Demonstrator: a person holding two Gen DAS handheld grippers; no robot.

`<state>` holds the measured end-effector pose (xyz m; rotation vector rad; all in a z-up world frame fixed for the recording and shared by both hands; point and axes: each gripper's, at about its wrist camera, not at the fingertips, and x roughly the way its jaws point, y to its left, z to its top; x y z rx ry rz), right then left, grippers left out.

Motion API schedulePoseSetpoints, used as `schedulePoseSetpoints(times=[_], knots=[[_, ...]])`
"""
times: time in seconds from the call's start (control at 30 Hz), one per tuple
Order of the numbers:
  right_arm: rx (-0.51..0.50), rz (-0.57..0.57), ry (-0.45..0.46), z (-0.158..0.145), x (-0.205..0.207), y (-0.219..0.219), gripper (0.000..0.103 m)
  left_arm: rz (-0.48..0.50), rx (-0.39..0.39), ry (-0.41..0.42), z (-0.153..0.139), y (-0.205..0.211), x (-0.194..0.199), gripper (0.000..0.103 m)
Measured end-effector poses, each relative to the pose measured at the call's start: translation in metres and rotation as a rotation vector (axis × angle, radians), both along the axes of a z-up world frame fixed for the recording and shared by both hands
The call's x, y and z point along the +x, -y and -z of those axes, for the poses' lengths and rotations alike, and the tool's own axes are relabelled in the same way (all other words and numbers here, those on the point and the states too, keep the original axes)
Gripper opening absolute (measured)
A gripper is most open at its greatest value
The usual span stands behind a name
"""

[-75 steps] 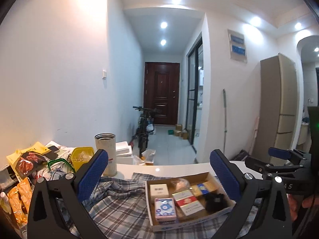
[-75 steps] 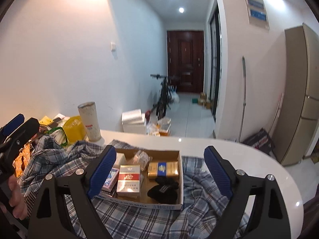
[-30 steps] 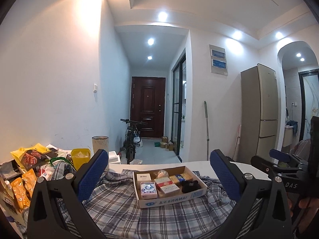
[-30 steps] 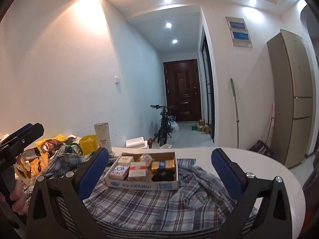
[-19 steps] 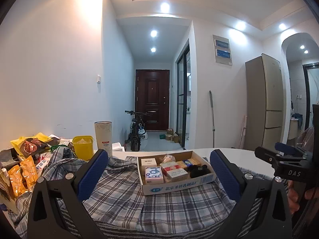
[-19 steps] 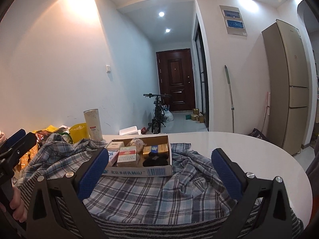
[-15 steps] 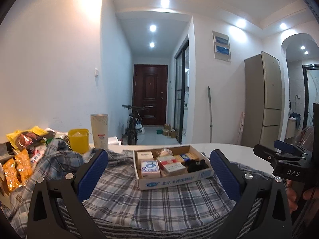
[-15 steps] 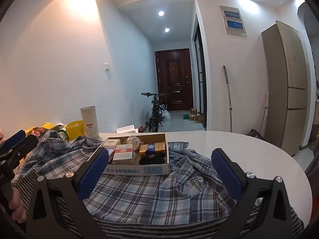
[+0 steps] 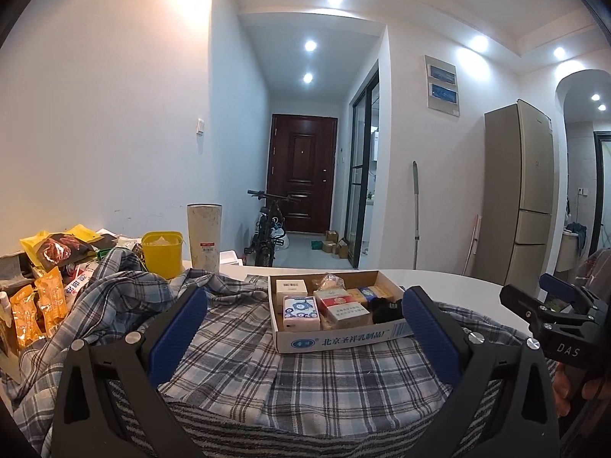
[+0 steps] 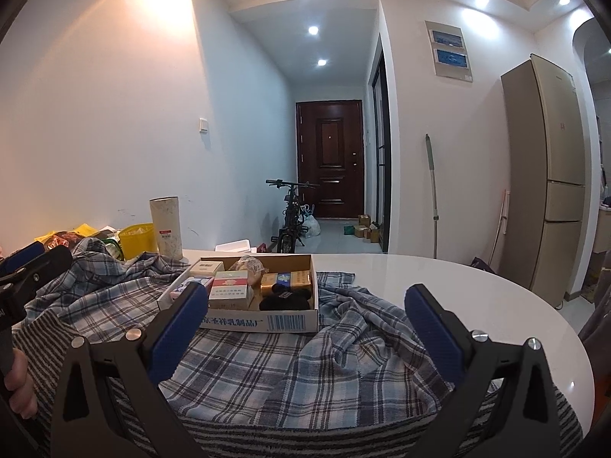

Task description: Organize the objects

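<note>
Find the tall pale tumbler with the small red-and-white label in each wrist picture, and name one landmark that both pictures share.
Left wrist view: the tumbler stands left of centre, right of the yellow tub, behind the plaid cloth.
Right wrist view: the tumbler stands further left, again right of the yellow tub.
Shared landmark: the dark brown door at the corridor's end.

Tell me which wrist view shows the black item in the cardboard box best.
Right wrist: the black item sits unobstructed at the box's front. In the left wrist view, it is partly hidden behind a blue gripper finger.
</note>
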<state>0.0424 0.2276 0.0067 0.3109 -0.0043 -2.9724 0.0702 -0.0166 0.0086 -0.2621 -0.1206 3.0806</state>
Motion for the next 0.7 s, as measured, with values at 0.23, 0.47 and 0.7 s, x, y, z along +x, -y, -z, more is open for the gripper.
schedulePoseSetpoints(times=[0.23, 0.47, 0.7], knots=[[-0.046, 0.014, -0.004, 0.0, 0.002, -0.01, 0.103, -0.009, -0.014, -0.006, -0.001, -0.002, 0.003, 0.103], [-0.033, 0.007, -0.007, 0.001, 0.004, -0.007, 0.103, -0.04, -0.029, -0.042, -0.003, -0.003, 0.009, 0.103], [-0.026, 0.009, 0.001, 0.001, 0.003, -0.006, 0.103, -0.026, -0.063, -0.055, -0.004, -0.01, 0.011, 0.103]])
